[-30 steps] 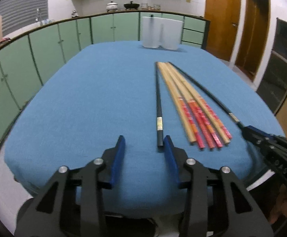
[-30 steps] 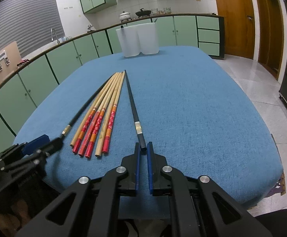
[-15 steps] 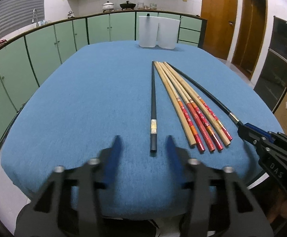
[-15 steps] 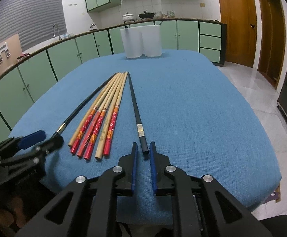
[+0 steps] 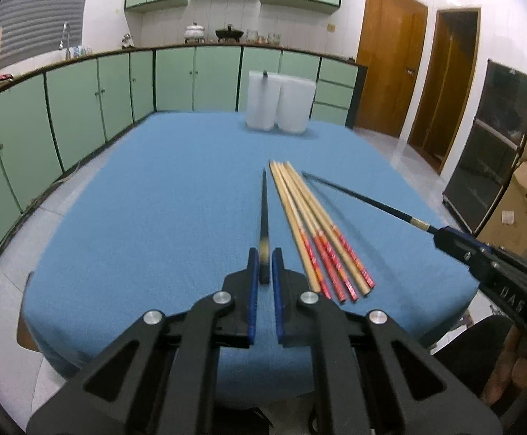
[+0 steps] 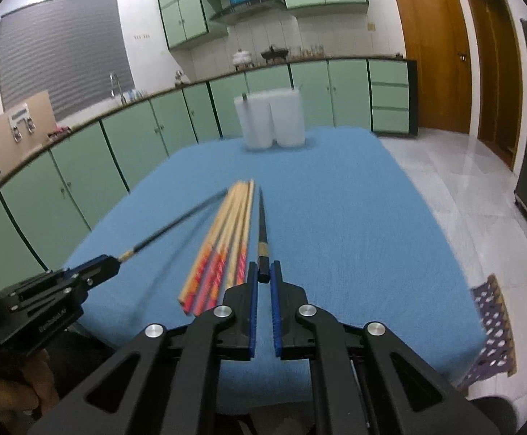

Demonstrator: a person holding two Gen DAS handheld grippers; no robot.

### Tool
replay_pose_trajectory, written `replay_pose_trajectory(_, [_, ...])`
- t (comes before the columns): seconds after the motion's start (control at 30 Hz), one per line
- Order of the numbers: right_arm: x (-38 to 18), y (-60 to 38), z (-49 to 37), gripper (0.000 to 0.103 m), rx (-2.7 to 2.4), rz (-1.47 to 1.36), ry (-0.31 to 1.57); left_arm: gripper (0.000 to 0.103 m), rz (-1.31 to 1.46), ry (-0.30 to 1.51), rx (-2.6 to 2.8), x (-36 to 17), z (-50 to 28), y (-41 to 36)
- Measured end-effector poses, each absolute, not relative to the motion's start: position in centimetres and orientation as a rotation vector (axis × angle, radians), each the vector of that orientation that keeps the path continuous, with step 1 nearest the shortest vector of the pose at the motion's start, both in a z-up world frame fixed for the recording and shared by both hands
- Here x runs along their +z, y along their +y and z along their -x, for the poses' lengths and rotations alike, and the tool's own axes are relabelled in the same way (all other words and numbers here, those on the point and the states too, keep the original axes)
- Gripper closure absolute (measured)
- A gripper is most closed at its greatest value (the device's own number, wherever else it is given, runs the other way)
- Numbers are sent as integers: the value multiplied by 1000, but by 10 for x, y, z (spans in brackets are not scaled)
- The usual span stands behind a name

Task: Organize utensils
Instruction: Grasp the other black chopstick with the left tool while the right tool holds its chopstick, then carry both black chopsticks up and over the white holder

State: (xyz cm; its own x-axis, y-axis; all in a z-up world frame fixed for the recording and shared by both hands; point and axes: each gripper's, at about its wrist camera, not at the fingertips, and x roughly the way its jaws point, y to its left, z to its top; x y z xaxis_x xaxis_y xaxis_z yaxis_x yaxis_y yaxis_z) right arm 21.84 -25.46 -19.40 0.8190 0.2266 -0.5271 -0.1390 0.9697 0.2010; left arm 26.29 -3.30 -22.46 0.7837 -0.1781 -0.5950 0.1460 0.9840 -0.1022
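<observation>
In the left wrist view, the left gripper (image 5: 264,266) with black arms and blue pads is seen at the lower centre of the frame, clamped on the thick end of a slim black chopstick with a pale band (image 5: 264,214). The chopstick is pinched between the two pads, and its thin tip runs up toward the middle of the frame above the blue cloth-covered table (image 5: 154,217). Just right of it, a bundle of wooden chopsticks with red patterned ends (image 5: 314,228) is laid on the cloth, fanned slightly toward the lower right. At the right edge of the same frame, the right gripper (image 5: 444,235) is seen from the side, closed on a second black chopstick with a pale band (image 5: 368,201), which slants up toward the centre, clear of the wooden bundle.

In the right wrist view, the right gripper (image 6: 263,277) is shown at the lower centre, its pads drawn nearly together on the butt of that second black chopstick (image 6: 262,232). The wooden bundle (image 6: 227,243) is blurred, just to its left. At the lower left, the left gripper (image 6: 100,266) is held by a hand (image 6: 28,388), with its black chopstick (image 6: 176,224) angled toward the upper right.

Two translucent white plastic cups (image 5: 280,103) are stood side by side at the far end of the table, in the upper centre of both frames, with a dark tip showing above the left one.
</observation>
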Motion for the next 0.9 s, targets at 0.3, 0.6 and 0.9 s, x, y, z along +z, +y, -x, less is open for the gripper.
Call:
replay_pose_trajectory(0.3, [-143, -251, -224, 96, 221, -101, 498, 96, 38, 531, -182, -171, -259, -20])
replay_pose_trajectory(0.6, [-168, -262, -220, 96, 204, -148, 546, 55, 29, 724, -170, -248, -263, -12])
replay_pose_trajectory(0.9, [-169, -268, -221, 96, 207, -174, 550, 56, -1, 823, -136, -283, -291, -11])
